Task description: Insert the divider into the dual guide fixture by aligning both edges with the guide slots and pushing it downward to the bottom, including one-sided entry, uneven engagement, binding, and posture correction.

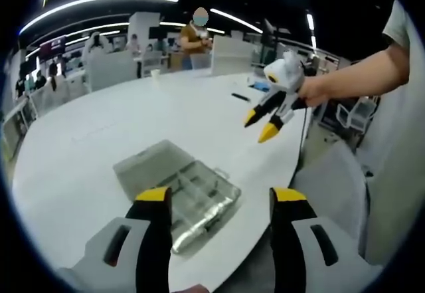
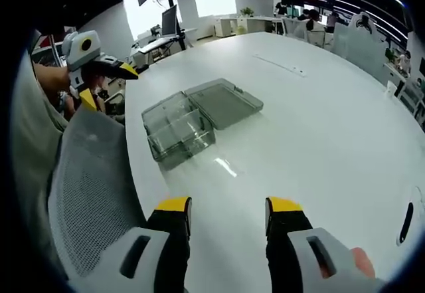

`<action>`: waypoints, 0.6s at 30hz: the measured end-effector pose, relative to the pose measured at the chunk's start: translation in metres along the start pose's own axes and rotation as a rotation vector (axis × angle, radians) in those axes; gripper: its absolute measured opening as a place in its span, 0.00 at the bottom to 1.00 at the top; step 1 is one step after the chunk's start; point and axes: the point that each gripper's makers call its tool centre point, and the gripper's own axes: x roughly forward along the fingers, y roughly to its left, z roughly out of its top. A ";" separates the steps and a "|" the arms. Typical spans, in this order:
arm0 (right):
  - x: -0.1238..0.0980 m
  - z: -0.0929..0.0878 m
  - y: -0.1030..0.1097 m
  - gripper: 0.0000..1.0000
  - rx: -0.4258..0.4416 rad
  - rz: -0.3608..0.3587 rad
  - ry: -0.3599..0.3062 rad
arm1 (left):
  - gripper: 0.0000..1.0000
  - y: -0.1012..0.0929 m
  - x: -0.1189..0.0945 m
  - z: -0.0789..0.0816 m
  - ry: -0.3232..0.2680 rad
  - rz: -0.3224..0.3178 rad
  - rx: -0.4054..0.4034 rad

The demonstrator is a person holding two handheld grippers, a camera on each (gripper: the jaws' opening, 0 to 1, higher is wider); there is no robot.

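Observation:
A clear plastic box (image 1: 199,190) with its lid (image 1: 149,163) folded open lies near the white table's edge, just beyond my left gripper (image 1: 221,196), which is open and holds nothing. Thin clear partitions stand inside the box; I cannot make out a loose divider. The right gripper (image 1: 260,124) hangs in the air at the right, held by a hand, its jaws apart. In the right gripper view the box (image 2: 178,132) and lid (image 2: 224,101) lie well ahead of my open right gripper (image 2: 230,206). The left gripper (image 2: 106,84) hovers at the far left, off the table's edge.
The white oval table (image 1: 133,113) is wide and mostly bare around the box. A small black object (image 1: 240,97) lies far across it. A grey mesh chair (image 2: 93,187) stands by the table edge near the box. A person (image 1: 196,37) stands beyond the far side.

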 end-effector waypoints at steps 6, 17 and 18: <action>0.005 0.006 0.000 0.41 -0.010 0.009 0.002 | 0.58 0.001 0.001 0.000 0.003 -0.003 0.002; 0.025 0.022 0.006 0.41 -0.040 0.048 -0.009 | 0.57 0.000 0.002 -0.001 0.004 -0.003 -0.003; 0.029 0.024 0.008 0.42 -0.043 0.056 -0.008 | 0.57 -0.001 0.001 -0.001 0.004 -0.003 -0.003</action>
